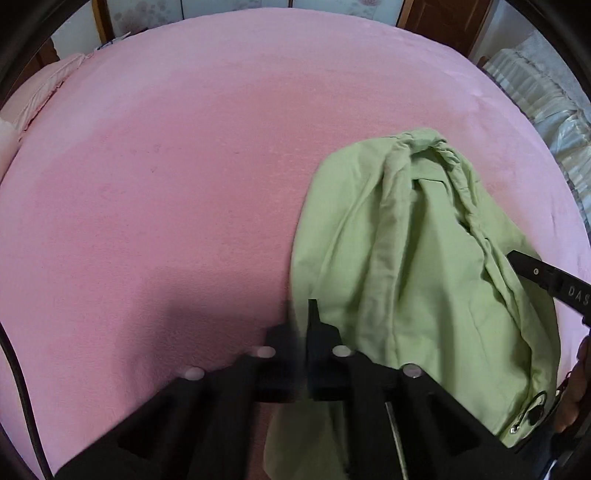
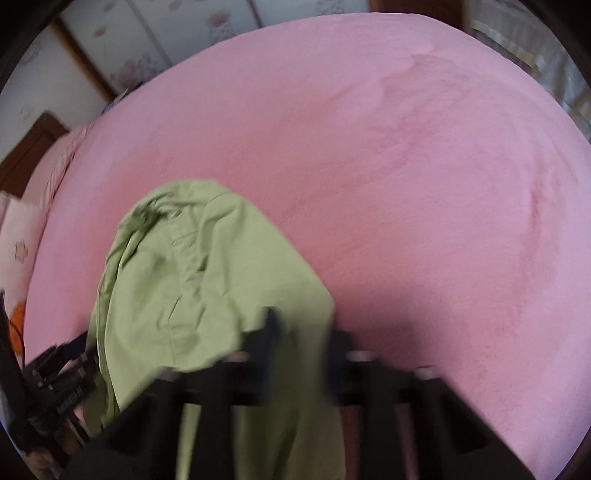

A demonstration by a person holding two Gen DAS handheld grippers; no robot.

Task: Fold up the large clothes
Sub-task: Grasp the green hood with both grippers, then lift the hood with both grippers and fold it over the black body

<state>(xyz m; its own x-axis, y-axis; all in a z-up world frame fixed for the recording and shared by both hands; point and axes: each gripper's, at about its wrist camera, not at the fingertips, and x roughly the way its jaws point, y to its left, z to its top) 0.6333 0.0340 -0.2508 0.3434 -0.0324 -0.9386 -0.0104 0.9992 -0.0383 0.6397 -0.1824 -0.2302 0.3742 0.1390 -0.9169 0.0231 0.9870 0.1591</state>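
Pale green garment (image 1: 413, 266) lying bunched on a pink bed cover (image 1: 166, 184), toward the near edge, with its gathered, rumpled end pointing away and its lower part hanging off toward the cameras. Left gripper (image 1: 304, 317) pressed together at the garment's left border, black fingers nearly meeting with a thin edge of green cloth caught between them. Right gripper (image 2: 301, 332) blurred in its own view, jaws drawn close on a fold of the same cloth, green fabric running down between the fingers and over the left one; probably pinching it, though the smear makes the exact contact hard to read. From the left wrist view, the right gripper's black finger (image 1: 543, 277) reaching in across the garment's right side, a hand (image 1: 576, 387) just behind it at the frame edge. From the right wrist view, the left gripper's body (image 2: 59, 380) dark at the lower left, beside the cloth. Pillows (image 2: 22, 236) at the left edge of the bed; flowered wall panels (image 2: 177, 29) beyond.
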